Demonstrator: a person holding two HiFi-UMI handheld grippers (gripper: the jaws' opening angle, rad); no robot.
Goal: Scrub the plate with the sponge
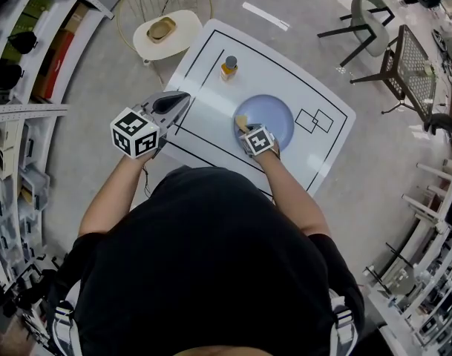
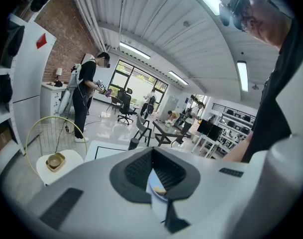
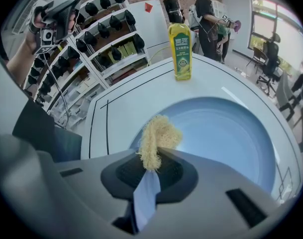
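Since the white table (image 1: 211, 58) is smooth, the blue plate (image 1: 274, 113) lying flat on it could slide when rubbed. The left gripper (image 1: 182, 99) is squeezed closed on nothing, up high by the table's edge. It could come down to steady the plate. The right gripper (image 3: 156, 156) pinches the yellow sponge (image 3: 158, 136) tight at the plate's near edge. Press softly and rub in round loops.
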